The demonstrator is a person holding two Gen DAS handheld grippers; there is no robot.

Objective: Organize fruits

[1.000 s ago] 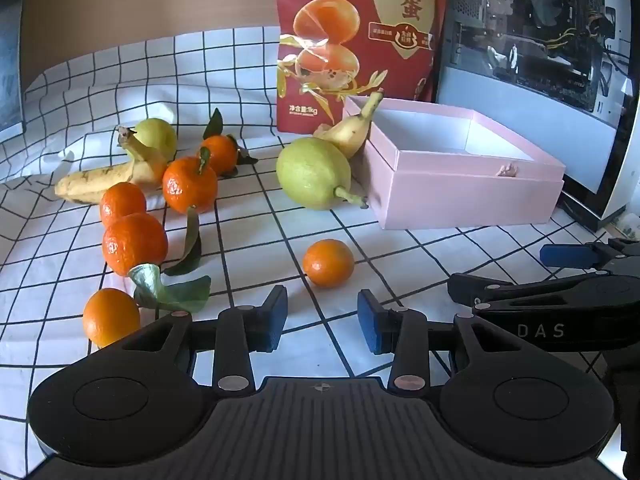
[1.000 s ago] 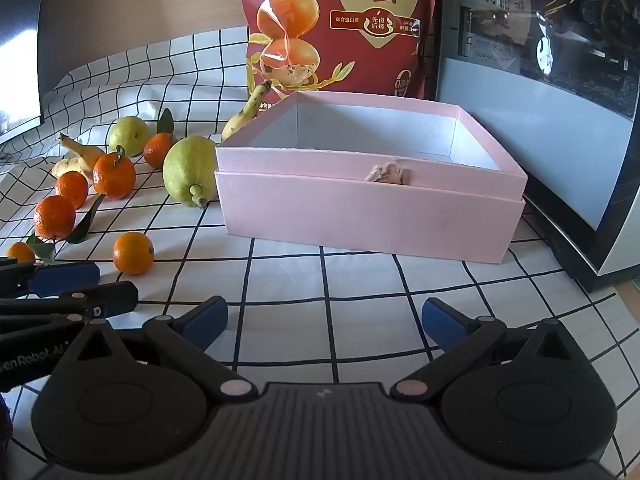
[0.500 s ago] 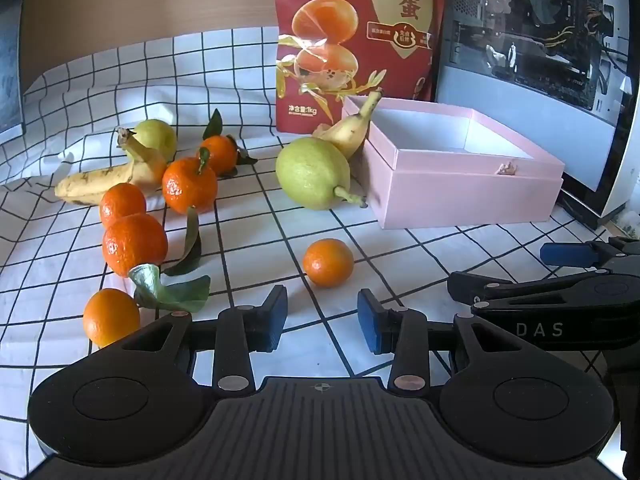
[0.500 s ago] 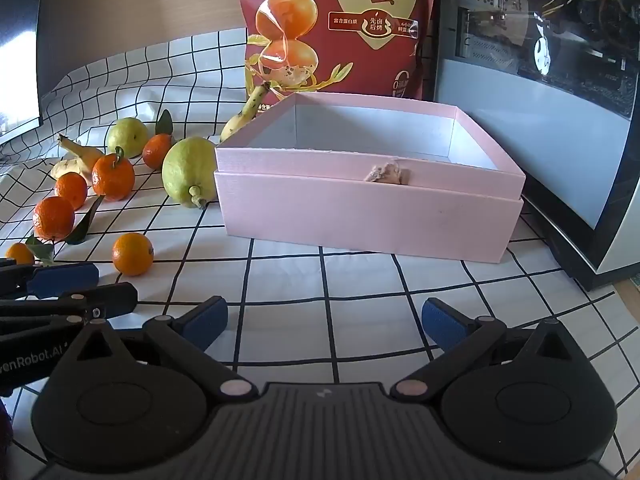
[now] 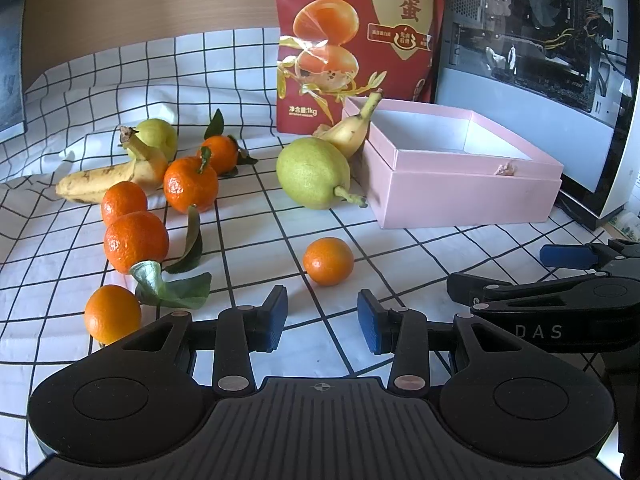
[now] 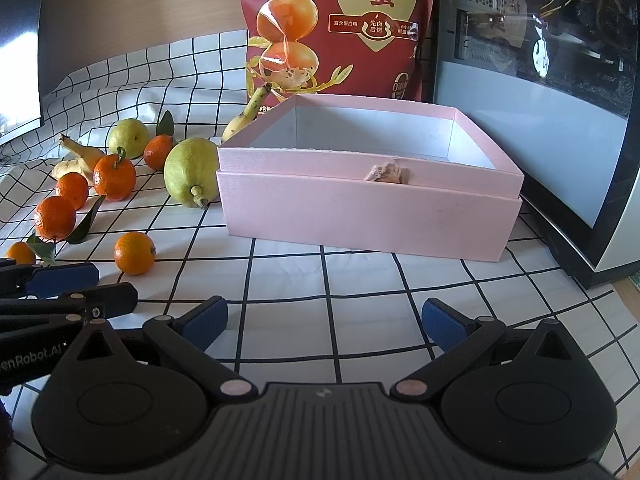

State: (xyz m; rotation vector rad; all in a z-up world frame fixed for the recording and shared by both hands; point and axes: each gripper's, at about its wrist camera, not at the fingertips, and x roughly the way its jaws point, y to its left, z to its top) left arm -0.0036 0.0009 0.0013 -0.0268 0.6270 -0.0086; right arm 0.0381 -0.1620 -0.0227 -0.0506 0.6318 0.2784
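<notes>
Since the pink box (image 6: 368, 216) sits empty with tangerines, pears and bananas scattered left of it, both tools, left tool (image 5: 322, 318) and right tool (image 6: 324, 320), hover released before it, the lone tangerine (image 5: 328, 261) likeliest first.

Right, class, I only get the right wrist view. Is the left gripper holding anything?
Observer: No. The left gripper is open, with nothing between its pads.
Operator: What sits straight ahead of it?
Observer: A lone orange, just beyond the fingertips and not touching them.
Operator: And the banana by the tangerines?
Observer: That banana shows at full length here, lying flat with its stem end raised.
</notes>
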